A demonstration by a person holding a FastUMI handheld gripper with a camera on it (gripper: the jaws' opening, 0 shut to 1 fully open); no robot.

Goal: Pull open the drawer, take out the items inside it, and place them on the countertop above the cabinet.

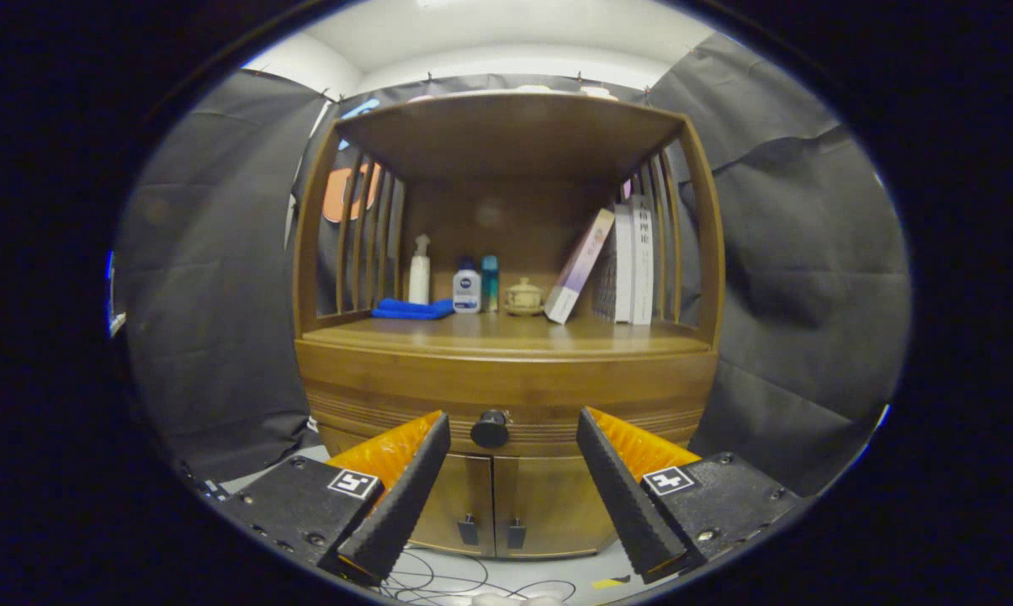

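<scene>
Wooden brown cabinet (506, 379) dead ahead of my tool (513, 438), drawer shut. On worktop (473, 330), left to right: folded blue cloth (412, 310), white spray bottle (420, 271), white bottle with blue label (467, 288), slim teal bottle (490, 283), small tan lidded pot (524, 297), leaning pale book (580, 265), upright white books (633, 261). Round black drawer knob (490, 429) sits beyond fingertips, between them, untouched. Tool spread wide, holding nothing. Two lower doors (494, 505) closed. Drawer contents hidden from me.
</scene>
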